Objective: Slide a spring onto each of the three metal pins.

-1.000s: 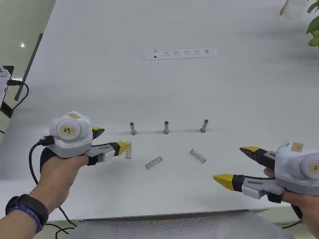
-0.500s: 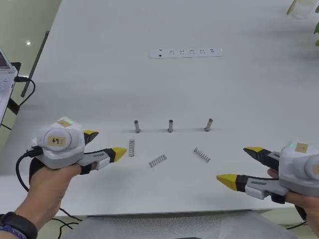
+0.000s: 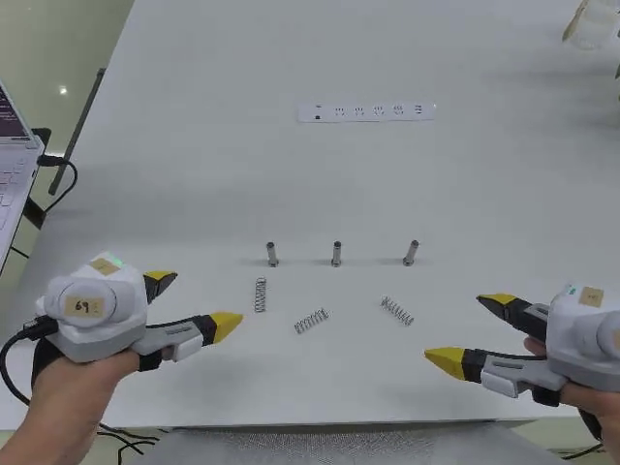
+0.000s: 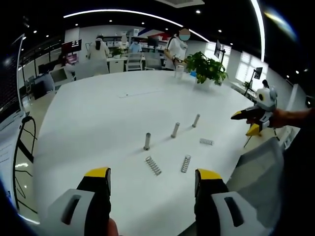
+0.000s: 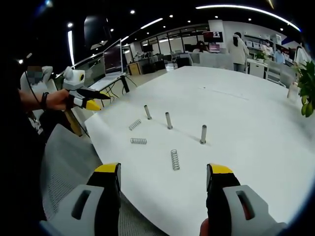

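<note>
At 6 o'clock from the row of upright pins [image 3: 336,254] on the table [image 3: 291,174], three springs [image 3: 311,321] lie flat, none fitted. Left gripper [image 3: 194,300] and right gripper [image 3: 467,329] hover wide open, empty. Grip the left spring [image 3: 260,294] lightly mid-coil, stand it upright, and align its bore over the left pin [image 3: 272,255] at its 12 o'clock.
</note>
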The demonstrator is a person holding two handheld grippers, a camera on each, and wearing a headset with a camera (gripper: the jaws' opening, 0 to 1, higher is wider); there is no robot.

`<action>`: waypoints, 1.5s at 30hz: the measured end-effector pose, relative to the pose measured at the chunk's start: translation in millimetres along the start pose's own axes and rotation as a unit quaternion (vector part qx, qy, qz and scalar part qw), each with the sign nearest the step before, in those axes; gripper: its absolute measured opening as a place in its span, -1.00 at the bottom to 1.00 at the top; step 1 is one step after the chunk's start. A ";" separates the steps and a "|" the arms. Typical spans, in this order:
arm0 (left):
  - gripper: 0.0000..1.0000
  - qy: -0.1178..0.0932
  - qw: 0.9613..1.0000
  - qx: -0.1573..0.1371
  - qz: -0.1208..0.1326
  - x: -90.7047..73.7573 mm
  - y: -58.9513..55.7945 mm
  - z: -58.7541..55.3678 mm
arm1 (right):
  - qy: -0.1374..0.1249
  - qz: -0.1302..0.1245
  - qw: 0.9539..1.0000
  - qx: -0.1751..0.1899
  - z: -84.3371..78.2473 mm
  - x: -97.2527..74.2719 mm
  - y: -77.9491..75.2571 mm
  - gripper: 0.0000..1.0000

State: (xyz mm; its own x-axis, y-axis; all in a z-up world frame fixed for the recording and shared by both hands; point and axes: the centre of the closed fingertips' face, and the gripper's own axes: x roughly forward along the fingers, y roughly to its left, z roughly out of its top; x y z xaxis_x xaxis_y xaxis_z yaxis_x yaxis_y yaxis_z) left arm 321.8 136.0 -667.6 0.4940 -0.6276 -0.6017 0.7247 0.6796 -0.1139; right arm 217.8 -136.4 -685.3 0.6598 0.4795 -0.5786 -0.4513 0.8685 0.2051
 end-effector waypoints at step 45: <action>0.22 0.029 0.999 -0.028 -0.004 41.2 -6.9 -26.5 | 0.010 -0.003 1.000 -0.007 -5.2 -4.1 -0.8 0.39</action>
State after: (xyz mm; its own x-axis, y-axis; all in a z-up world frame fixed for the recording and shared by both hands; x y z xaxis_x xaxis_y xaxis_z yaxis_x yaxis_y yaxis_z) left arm 324.5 115.5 -712.6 0.4586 -0.6104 -0.6458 0.6997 0.6960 -0.1610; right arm 212.3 -139.7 -687.2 0.6510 0.4712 -0.5951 -0.4560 0.8695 0.1896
